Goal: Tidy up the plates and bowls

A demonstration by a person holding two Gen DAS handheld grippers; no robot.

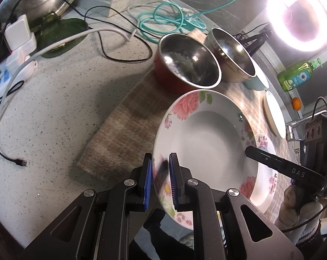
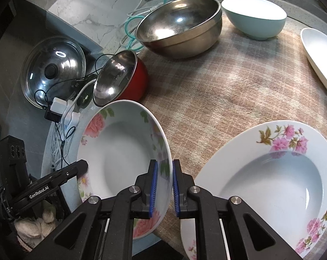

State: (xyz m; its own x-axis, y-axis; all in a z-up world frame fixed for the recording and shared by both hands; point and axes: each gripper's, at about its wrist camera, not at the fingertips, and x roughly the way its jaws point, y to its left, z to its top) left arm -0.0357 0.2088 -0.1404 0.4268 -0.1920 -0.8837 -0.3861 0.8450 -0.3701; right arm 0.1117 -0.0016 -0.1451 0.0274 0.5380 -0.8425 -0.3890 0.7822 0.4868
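Observation:
A white deep plate with pink peonies [image 1: 206, 147] [image 2: 120, 151] hangs tilted between both grippers. My left gripper [image 1: 161, 158] is shut on its left rim, and my right gripper [image 2: 165, 164] is shut on the opposite rim. A black finger of the right gripper [image 1: 272, 162] reaches over the far rim in the left wrist view. On the checked cloth [image 2: 228, 91] to the right lies a second deep plate with pink blossoms [image 2: 267, 184], partly under the held one [image 1: 265, 143].
On the cloth stand a red bowl with steel lining [image 1: 185, 65] [image 2: 124, 75], a large steel bowl [image 2: 180, 26], a pale blue bowl [image 2: 254, 17] and a white oblong dish [image 2: 321, 58]. Cables, chargers and a glass pot lid [image 2: 53, 69] lie to the left. A ring light [image 1: 298, 17] glares.

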